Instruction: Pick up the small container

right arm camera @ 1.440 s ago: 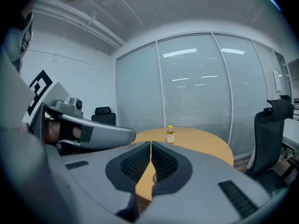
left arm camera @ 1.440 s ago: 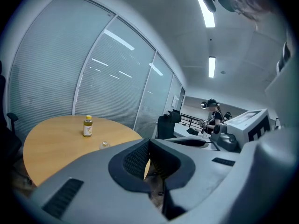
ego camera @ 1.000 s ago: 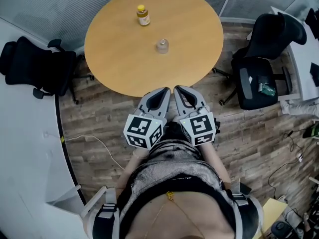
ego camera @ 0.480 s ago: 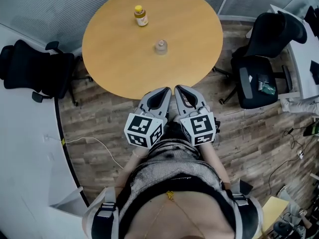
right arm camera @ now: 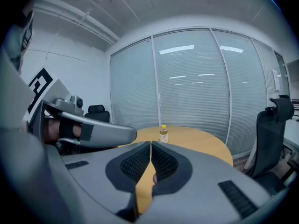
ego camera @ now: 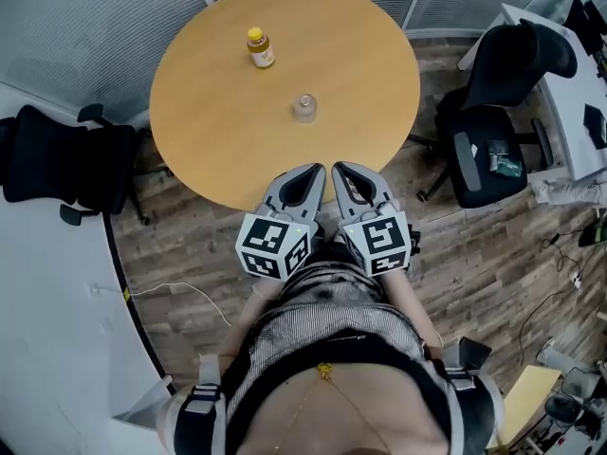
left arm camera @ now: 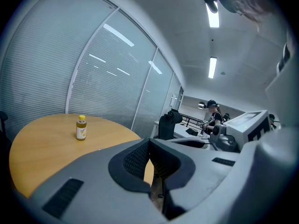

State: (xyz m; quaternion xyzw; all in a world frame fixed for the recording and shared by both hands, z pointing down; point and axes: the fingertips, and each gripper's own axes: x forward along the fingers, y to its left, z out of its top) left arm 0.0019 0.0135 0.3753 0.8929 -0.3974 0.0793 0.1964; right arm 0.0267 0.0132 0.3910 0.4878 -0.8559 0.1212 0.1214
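A small clear container (ego camera: 304, 108) stands near the middle of the round wooden table (ego camera: 209, 140). Further back on the table stands a yellow-capped bottle (ego camera: 260, 48), which also shows in the left gripper view (left arm camera: 81, 127) and the right gripper view (right arm camera: 163, 134). My left gripper (ego camera: 313, 172) and right gripper (ego camera: 340, 170) are held side by side at the table's near edge, both shut and empty. The closed left gripper (left arm camera: 149, 141) hides the container in its own view. The closed right gripper (right arm camera: 151, 143) does the same.
Black office chairs stand left (ego camera: 57, 154) and right (ego camera: 493, 150) of the table. A white desk (ego camera: 569, 93) is at the far right. A cable (ego camera: 175, 292) lies on the wood floor. Blinds cover the glass wall (left arm camera: 46, 78) behind the table. A person (left arm camera: 212, 115) stands far off.
Both grippers have come forward together, and their tips now reach over the table's near edge. The table and its objects sit lower and closer in the head view. Both grippers stay shut.
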